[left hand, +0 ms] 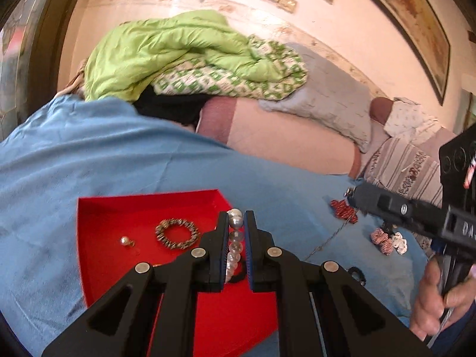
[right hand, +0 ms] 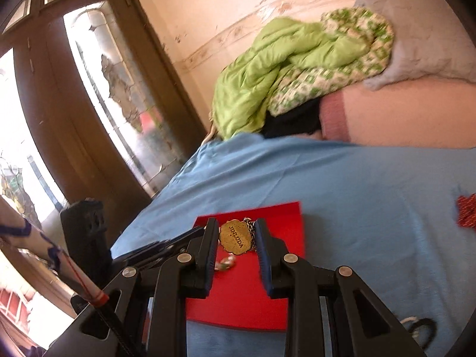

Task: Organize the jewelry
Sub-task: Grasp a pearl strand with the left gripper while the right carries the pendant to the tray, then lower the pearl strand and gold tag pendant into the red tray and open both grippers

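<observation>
A red tray (left hand: 113,208) lies on the blue cloth (left hand: 89,148). My left gripper (left hand: 237,217) is shut on a string of pearl beads (left hand: 235,223) and holds it over the tray's right side. In the tray lie a brown beaded bracelet (left hand: 177,233) and a small pearl earring (left hand: 125,241). In the right wrist view my right gripper (right hand: 235,226) is shut on a brass pendant (right hand: 235,236) marked JINLUDA with a chain (right hand: 250,226), above the red tray (right hand: 285,232). The right gripper's body (left hand: 416,214) also shows in the left wrist view.
Red and white fabric pieces (left hand: 383,238), a red patterned piece (left hand: 342,208), a thin chain (left hand: 330,238) and a dark hair tie (left hand: 357,273) lie on the cloth to the right of the tray. A green quilt (left hand: 178,53) and pillows (left hand: 327,98) lie behind. A door (right hand: 89,104) stands to the left.
</observation>
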Motion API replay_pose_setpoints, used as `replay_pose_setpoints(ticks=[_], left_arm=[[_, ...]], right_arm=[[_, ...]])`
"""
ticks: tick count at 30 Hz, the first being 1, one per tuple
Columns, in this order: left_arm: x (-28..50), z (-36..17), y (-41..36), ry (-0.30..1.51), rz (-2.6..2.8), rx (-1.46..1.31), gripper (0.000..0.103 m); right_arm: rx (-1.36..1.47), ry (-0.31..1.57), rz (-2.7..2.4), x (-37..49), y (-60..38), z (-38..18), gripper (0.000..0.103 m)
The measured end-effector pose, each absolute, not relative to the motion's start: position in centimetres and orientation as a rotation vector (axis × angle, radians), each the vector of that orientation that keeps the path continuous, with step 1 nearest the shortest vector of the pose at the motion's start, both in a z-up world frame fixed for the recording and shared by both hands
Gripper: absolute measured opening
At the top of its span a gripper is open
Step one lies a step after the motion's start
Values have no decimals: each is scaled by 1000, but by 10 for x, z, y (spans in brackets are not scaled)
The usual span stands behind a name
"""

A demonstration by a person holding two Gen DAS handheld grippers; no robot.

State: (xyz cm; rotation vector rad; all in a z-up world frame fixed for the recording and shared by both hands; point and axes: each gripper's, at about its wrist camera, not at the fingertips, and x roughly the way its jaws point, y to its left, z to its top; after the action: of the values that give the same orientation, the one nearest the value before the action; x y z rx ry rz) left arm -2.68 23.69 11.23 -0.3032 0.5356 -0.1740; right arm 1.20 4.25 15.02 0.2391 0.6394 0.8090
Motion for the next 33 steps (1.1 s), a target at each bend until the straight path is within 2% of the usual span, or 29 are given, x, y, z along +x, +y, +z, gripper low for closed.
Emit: replay_pose_setpoints(ticks=[22, 33], left_arm=[[16, 50, 250, 787, -32, -348, 9], [20, 41, 253, 824, -2, -352, 9]], right_arm=[[175, 859, 760, 37, 77, 64, 27], [91, 938, 714, 38, 87, 37, 27]])
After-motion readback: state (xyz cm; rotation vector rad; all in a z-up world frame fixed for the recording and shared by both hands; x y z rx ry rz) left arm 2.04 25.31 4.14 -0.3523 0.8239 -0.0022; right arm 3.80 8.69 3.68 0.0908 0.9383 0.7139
